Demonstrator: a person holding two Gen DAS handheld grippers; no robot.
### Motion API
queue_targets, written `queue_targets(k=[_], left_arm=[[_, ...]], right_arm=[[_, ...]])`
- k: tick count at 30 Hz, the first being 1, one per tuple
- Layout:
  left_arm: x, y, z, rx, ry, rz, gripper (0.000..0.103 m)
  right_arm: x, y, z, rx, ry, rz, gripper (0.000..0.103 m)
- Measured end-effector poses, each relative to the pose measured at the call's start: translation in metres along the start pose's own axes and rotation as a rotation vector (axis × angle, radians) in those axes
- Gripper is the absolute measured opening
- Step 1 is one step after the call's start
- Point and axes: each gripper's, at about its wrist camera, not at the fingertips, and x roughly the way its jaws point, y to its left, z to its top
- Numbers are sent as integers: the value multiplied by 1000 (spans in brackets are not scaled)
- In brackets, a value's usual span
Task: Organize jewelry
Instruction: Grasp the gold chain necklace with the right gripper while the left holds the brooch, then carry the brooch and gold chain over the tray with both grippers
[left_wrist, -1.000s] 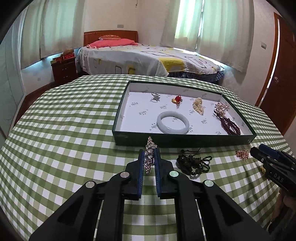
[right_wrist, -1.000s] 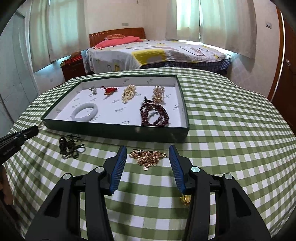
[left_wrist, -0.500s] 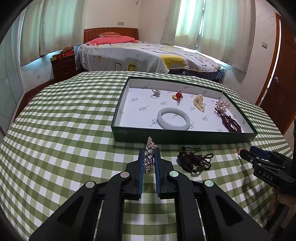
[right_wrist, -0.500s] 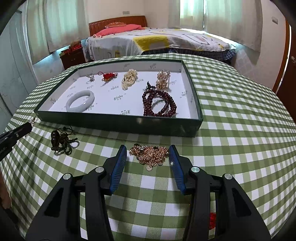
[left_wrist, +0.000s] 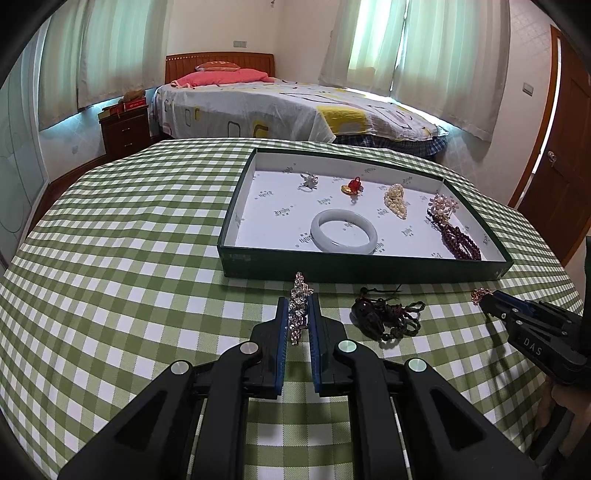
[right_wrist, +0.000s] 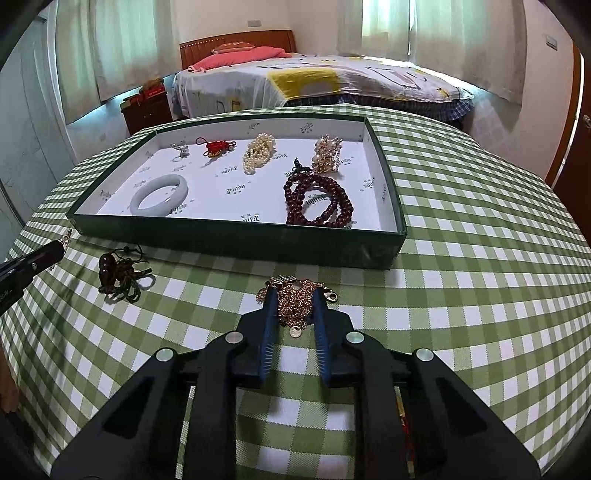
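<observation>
Item: shallow green tray (right_wrist: 236, 242), white-lined, set on a table under a green checked cloth (left_wrist: 129, 258), near edge toward both grippers so pieces can be lifted straight over its low wall. Contents, laid singly and apart, apparently so nothing tangles: white bangle (right_wrist: 159, 194), small silver ring (right_wrist: 181, 148), red knotted charm (right_wrist: 213, 146), pearl cluster (right_wrist: 258, 152), pearl-and-gold brooch (right_wrist: 327, 153), dark red bead string (right_wrist: 317, 202), coiled at the right end. Still outside the tray, on the cloth just before its near wall: dark corded piece (left_wrist: 384, 317), lying loose between the two grippers. Left gripper (left_wrist: 298, 314): jaws drawn nearly together, clamped on a sparkling crystal strand (left_wrist: 300, 302), pinched along its length so it stands between the pads with its tip poking out ahead. Right gripper (right_wrist: 294, 308): jaws have just been closing, and now squeeze a heap of gold chain (right_wrist: 297, 301) gathered between the pads, a small disc and clasp spilling out at the sides. Judgement: both pieces are gripped for carrying into the tray; the chain, bunched and not hooked, may shed loops when raised.
</observation>
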Motion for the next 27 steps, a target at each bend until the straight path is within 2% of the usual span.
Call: queue_targets(k=[27], left_arm=[[-3, -9, -1, 16, -3, -13, 11]], right_arm=[[-28, 4, 3, 0, -81, 23, 17]])
